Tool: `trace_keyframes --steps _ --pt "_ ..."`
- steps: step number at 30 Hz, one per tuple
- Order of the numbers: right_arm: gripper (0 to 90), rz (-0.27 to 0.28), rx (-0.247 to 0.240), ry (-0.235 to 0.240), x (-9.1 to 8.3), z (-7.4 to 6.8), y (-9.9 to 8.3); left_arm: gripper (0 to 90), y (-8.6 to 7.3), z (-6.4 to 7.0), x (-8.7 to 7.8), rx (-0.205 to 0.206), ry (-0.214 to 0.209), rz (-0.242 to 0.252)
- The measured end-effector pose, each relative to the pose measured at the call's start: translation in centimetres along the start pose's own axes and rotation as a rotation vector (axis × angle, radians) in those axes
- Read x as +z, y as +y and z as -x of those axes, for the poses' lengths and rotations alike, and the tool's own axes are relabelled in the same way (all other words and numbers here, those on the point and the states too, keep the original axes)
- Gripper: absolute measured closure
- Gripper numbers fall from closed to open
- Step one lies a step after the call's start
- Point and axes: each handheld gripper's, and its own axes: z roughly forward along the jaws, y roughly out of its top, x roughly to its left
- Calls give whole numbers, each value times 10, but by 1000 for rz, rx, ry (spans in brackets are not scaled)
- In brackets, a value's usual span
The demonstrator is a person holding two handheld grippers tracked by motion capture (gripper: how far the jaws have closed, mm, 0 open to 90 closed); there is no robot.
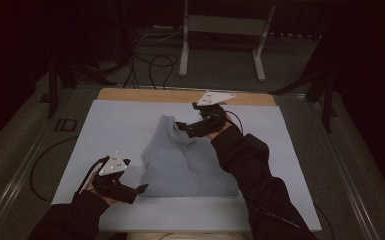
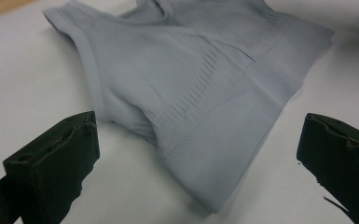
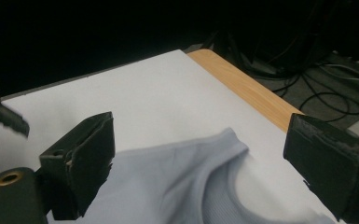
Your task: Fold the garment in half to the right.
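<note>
While both grippers gape empty, tank top point(image 1: 185, 162) lies flat, straps pointing away, hem nearest the person.

Left gripper point(image 2: 198, 158): fingers point(image 2: 51, 163) spread wide, nothing held. Grey top point(image 2: 191, 79) lies flat on white surface point(image 2: 28, 84); its hem corner sits between the fingers, untouched.

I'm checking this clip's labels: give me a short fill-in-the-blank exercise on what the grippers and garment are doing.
1. The light blue tank top lies ____ on the white table cover.
2. The left gripper has its jaws ____, at the top's hem corner.
3. The right gripper hovers near a shoulder ____.

Missing words: flat; open; strap
</note>
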Motion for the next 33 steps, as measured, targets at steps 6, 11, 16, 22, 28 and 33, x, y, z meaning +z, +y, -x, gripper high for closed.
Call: trace_keyframes --steps 6,11,16,22,28,33 --pt "90 -18 8 20 33 4 2 1 -2 5 8 -33 17 -21" --pt "90 -43 22 37 57 9 0 1 -2 11 13 -44 17 -35" --pt "90 -65 41 37 77 16 -2 1 -6 14 22 -52 16 -58" --pt "90 -93 66 48 99 24 -7 2 -10 14 31 -90 12 -71" --pt "90 -119 81 52 118 31 -10 3 -11 11 36 -129 5 -91" --pt "90 -149 102 48 135 36 -11 23 -15 9 40 -168 5 -117"
